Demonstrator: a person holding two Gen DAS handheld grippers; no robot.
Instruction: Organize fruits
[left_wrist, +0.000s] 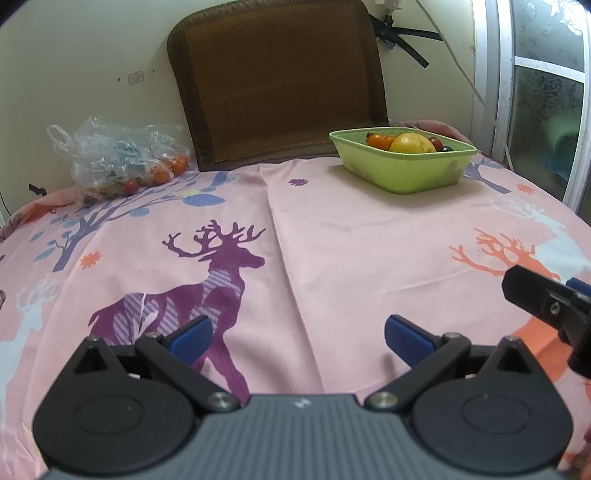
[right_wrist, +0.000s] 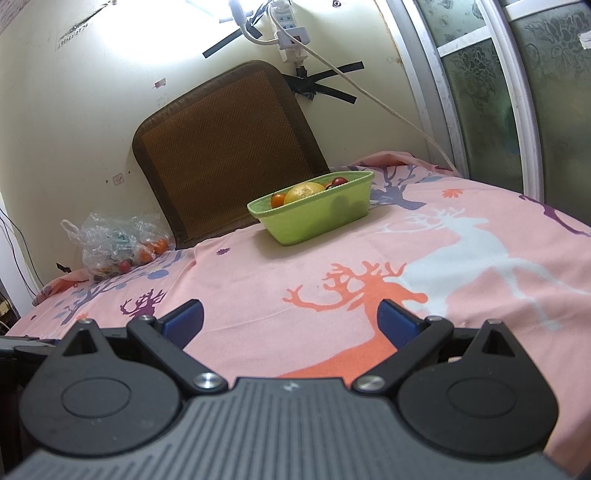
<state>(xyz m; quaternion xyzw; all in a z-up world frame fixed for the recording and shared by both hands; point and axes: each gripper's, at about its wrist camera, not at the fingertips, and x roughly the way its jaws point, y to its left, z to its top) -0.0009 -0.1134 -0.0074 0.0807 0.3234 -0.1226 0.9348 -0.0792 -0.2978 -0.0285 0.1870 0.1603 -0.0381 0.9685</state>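
my right gripper (right_wrist: 290, 321): fingers spread wide, empty, over the pink sheet (right_wrist: 258, 295) | green basket (right_wrist: 317, 218): ahead of my fingers, holding fruit (right_wrist: 303, 192) | plastic bag (right_wrist: 114, 240): far left of basket, by the wall | brown mat (right_wrist: 225, 147): just behind basket
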